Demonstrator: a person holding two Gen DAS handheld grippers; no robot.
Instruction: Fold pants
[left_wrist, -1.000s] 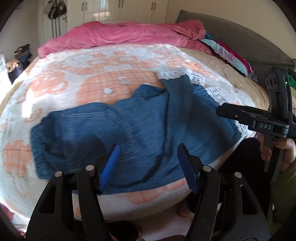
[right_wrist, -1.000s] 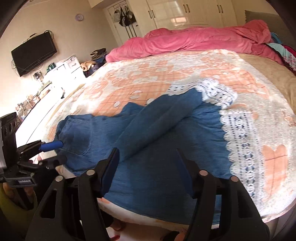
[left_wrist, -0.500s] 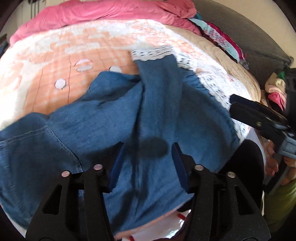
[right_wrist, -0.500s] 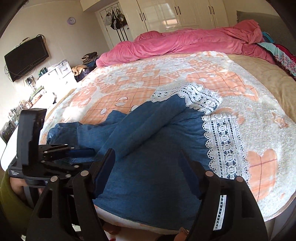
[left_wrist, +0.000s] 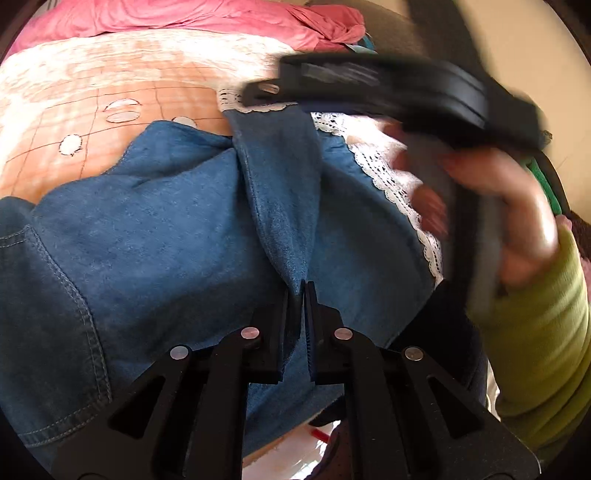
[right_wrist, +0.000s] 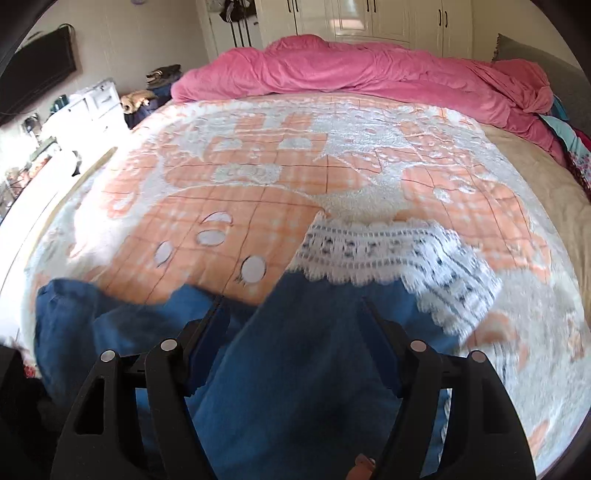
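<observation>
Left wrist view: your left tool (left_wrist: 303, 291) points down at the blue denim pants (left_wrist: 155, 236), which lie spread over the near part of the bed (left_wrist: 74, 92). Its jaws have just been closing and now stand pinched together on a raised ridge of denim that runs away from the tips toward the lace-trimmed hem (left_wrist: 391, 177). At the far left of this view you see a stitched seam of the pants. To the right, the right tool (left_wrist: 388, 88) crosses the upper part of the frame as a blurred black bar, above the hem. Your right hand (left_wrist: 517, 221) grips its handle, and a green sleeve (left_wrist: 546, 332) covers the wrist at the right edge.

Right wrist view: at the far left a dark television (right_wrist: 37, 70) hangs on the wall above a white cabinet (right_wrist: 92, 103). The peach and white blanket (right_wrist: 280, 166) covers the bed, with a pink duvet (right_wrist: 369, 70) bunched along its far edge. The pants lie at the near edge, directly under the right tool (right_wrist: 295, 325). Its jaws stand well apart, one on each side of the upper pant leg, with the pads not pressing the cloth. The white lace hem (right_wrist: 388, 251) lies just beyond the tips and runs off to the right. Motion blur softens the lace detail.
</observation>
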